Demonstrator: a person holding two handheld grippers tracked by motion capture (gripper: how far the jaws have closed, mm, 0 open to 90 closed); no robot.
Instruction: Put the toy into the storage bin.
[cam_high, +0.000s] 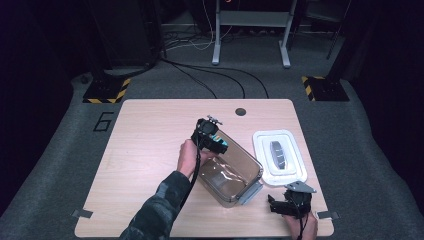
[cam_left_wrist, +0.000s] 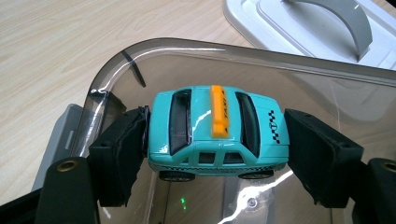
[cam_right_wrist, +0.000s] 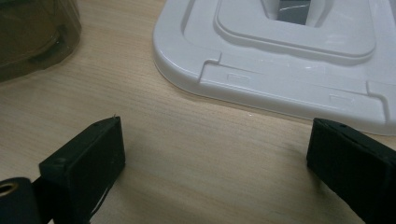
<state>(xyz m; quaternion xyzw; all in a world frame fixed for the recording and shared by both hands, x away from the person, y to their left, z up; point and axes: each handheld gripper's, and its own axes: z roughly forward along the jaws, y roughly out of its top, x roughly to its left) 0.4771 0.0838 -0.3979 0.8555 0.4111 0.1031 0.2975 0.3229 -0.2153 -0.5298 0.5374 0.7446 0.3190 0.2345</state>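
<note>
A teal toy taxi (cam_left_wrist: 215, 133) with an orange roof sign hangs over the mouth of a clear smoky plastic box (cam_left_wrist: 196, 51). My left gripper (cam_left_wrist: 215, 151) is shut on the taxi, one black pad on its front end and one on its rear. In the high view the left gripper (cam_high: 216, 141) holds the taxi (cam_high: 220, 143) above the far corner of the box (cam_high: 231, 175). My right gripper (cam_high: 278, 205) rests near the table's front right edge, open with nothing between its jaws; in its own view the right gripper (cam_right_wrist: 215, 154) stands over bare wood just short of the white lid (cam_right_wrist: 280, 60).
The white lid (cam_high: 280, 157) with a grey handle lies flat to the right of the box. The wooden table (cam_high: 145, 150) has a round hole (cam_high: 240, 111) near its far edge. Beyond the table stand cables, stands and hazard-striped bases.
</note>
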